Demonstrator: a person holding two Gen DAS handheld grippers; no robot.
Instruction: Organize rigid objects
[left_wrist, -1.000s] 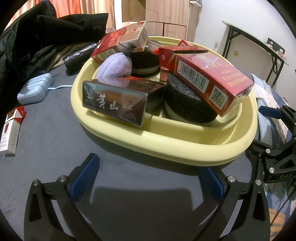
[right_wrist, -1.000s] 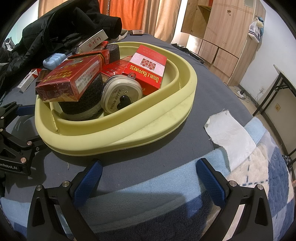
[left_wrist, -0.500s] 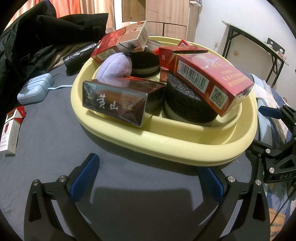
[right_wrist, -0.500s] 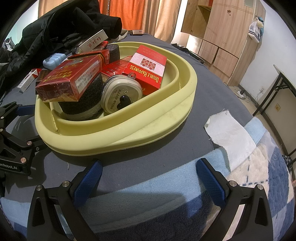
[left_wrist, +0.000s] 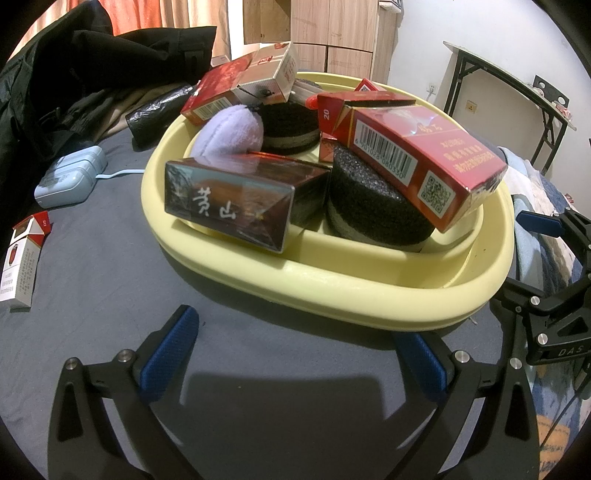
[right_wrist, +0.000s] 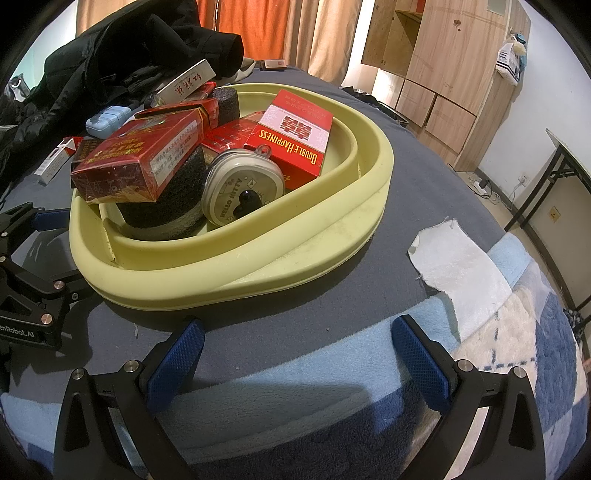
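Several light, stiff packs (left_wrist: 417, 162) pile loosely in the yellow basin (left_wrist: 332, 280) on the bed, likely slippery, best pinched across narrow sides; left gripper (left_wrist: 295, 354) and right gripper (right_wrist: 295, 354) both gape wide, empty.

Your left gripper (left_wrist: 295, 354): two black angular fingers with triangular cut-outs, each tipped with a blue textured pad (left_wrist: 168, 356), silver round screws at the joints. Your right gripper (right_wrist: 295, 356): same build, black frame, blue cross-hatched pads (right_wrist: 421, 360), silver screws along the arms. Seen from the other camera, your right gripper's body carries white lettering "DAS"; your left gripper's body carries white lettering ending "enRobot.AI".
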